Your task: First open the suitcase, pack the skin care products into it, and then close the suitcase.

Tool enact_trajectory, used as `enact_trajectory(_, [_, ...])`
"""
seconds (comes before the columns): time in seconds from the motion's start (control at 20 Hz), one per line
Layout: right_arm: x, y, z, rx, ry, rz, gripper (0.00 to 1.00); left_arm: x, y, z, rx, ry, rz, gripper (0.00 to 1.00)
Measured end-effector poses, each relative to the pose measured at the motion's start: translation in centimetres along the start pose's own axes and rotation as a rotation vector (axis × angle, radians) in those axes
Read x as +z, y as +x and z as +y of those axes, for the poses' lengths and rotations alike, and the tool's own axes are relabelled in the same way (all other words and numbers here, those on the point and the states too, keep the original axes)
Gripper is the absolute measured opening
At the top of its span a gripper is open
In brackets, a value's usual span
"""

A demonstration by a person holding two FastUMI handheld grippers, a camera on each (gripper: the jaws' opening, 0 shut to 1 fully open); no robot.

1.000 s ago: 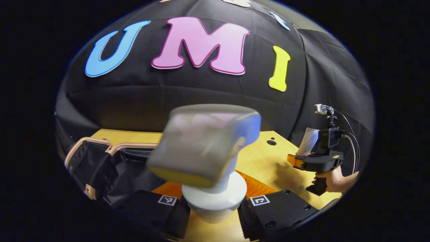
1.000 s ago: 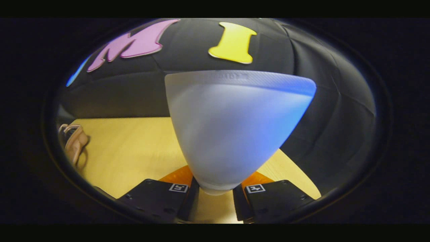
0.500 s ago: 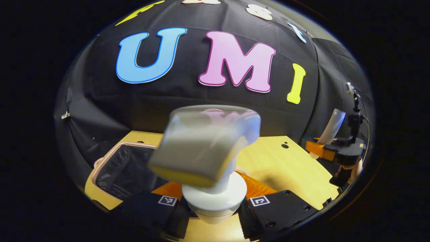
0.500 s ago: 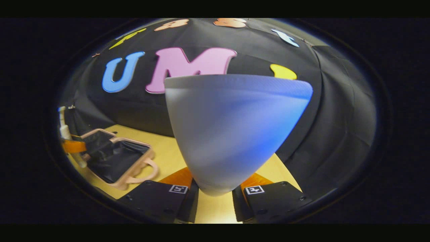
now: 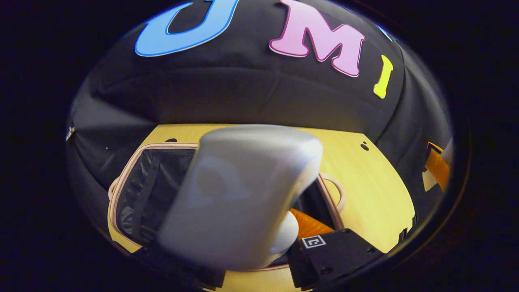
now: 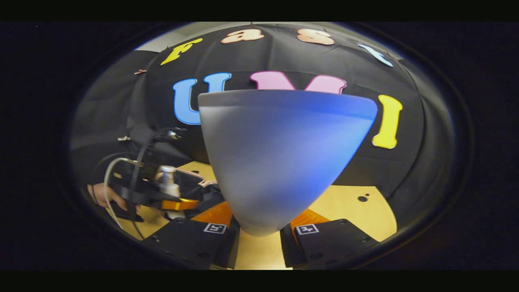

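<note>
the left gripper [image 5: 259, 253] was clamped on a pump bottle [image 5: 239, 194] above the open suitcase [image 5: 134, 190] on the bench [image 5: 377, 190], and the right gripper [image 6: 259, 237] was clamped on a tube [image 6: 279, 158].

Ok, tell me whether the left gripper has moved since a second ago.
Yes. The left gripper, gripping the pump bottle, has swung toward and over the open suitcase, which sat off to its left before.

You've swung the white pump bottle [image 5: 239, 198] from beside the open black-lined suitcase with its pink rim [image 5: 134, 190] to directly over it, tipping forward.
</note>
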State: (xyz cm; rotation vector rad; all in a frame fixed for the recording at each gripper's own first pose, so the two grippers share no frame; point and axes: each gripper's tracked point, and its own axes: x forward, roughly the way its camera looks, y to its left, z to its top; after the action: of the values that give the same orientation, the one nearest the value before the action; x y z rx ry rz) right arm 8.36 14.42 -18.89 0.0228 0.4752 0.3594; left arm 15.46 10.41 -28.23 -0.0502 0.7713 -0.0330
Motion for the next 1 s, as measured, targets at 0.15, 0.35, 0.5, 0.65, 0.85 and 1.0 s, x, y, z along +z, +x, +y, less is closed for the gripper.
enact_trajectory(0.15, [-0.5,1.8,1.3,0.055,0.037,0.017,0.47,-2.0,4.6,0.1,0.022,0.019,0.159,0.60])
enact_trajectory(0.35, [-0.9,3.9,2.1,0.099,0.089,0.048,0.47,-4.6,7.9,1.4,0.100,0.045,0.365,0.60])
enact_trajectory(0.5, [-1.7,5.3,1.8,0.113,0.096,0.072,0.47,-4.8,9.4,2.0,0.131,0.079,0.432,0.64])
enact_trajectory(0.65, [-2.5,6.4,1.5,0.115,0.102,0.100,0.47,-3.6,9.6,2.3,0.164,0.072,0.393,0.65])
enact_trajectory(0.85, [-3.7,7.6,2.1,0.123,0.095,0.144,0.46,-0.9,6.7,3.3,0.187,0.016,0.241,0.76])
enact_trajectory(1.0, [-5.4,8.6,3.2,0.120,0.114,0.192,0.47,0.9,1.5,5.8,0.209,-0.049,0.090,0.77])
